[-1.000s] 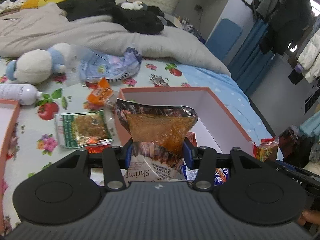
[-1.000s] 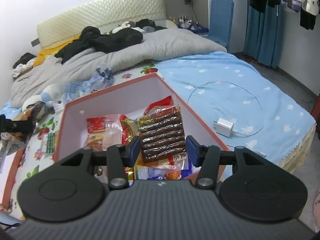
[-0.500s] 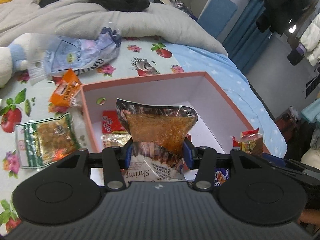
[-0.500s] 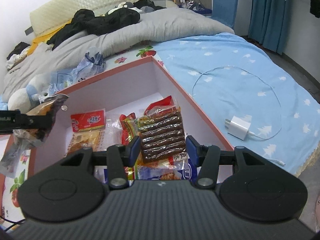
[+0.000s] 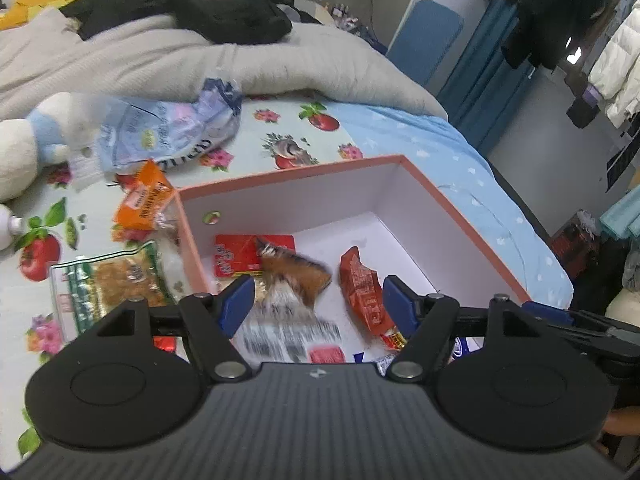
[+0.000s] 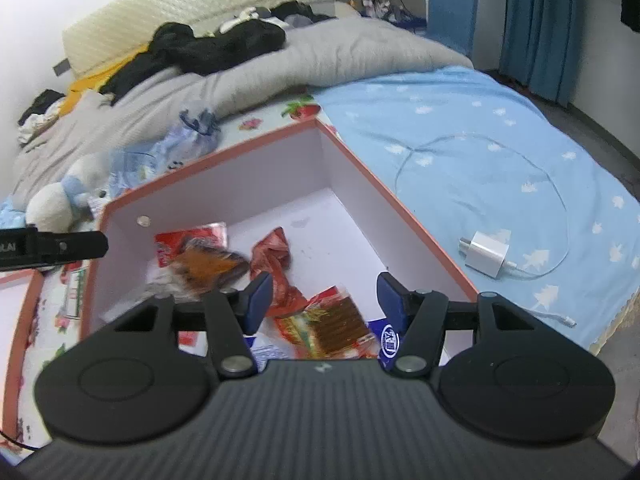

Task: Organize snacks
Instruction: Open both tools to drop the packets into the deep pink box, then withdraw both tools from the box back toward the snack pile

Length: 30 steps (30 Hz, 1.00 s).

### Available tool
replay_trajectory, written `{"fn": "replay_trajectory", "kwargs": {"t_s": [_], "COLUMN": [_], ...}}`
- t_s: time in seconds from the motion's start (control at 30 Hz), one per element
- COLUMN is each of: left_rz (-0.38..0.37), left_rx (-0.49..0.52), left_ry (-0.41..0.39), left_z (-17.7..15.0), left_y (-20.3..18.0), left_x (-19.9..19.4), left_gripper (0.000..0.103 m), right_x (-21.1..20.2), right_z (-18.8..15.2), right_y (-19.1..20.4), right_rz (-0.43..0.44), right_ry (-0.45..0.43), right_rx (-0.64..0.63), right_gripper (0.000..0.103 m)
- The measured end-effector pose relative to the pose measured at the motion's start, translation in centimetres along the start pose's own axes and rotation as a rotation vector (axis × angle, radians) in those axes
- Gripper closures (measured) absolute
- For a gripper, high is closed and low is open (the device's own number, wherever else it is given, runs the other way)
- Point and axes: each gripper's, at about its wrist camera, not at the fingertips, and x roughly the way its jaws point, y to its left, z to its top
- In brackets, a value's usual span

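Note:
A pink-rimmed white box sits on the bed and holds several snack packs. My left gripper is open above the box's near left part. The shrimp snack bag lies blurred in the box just past its fingers, free of them. My right gripper is open over the box's near edge. The brown-striped snack pack lies below it, not held. A red wrapper lies in the box's middle.
Outside the box on the left lie an orange packet, a green-edged snack pack, a crumpled blue bag and a plush toy. A white charger with cable lies on the blue sheet to the right. A second box's edge is at left.
Both grippers have opened. The shrimp bag dropped from the left gripper into the box, and the striped pack dropped from the right gripper into the box.

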Motion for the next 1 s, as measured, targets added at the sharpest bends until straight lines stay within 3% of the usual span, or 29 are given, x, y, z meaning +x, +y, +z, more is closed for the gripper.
{"fn": "replay_trajectory", "kwargs": {"t_s": [0.47, 1.0], "left_rz": [0.032, 0.077], "left_rx": [-0.019, -0.061], "left_ry": [-0.098, -0.156], "left_z": [-5.7, -13.2], "left_y": [0.6, 2.1], "left_x": [-11.6, -20.2], "left_gripper": [0.028, 0.028], "right_x": [-7.6, -12.7], "right_z": [-2.8, -8.7], "right_y": [2.7, 7.0], "right_rz": [0.058, 0.180], "right_ry": [-0.115, -0.123], "right_rx": [-0.008, -0.060], "right_gripper": [0.043, 0.043]}}
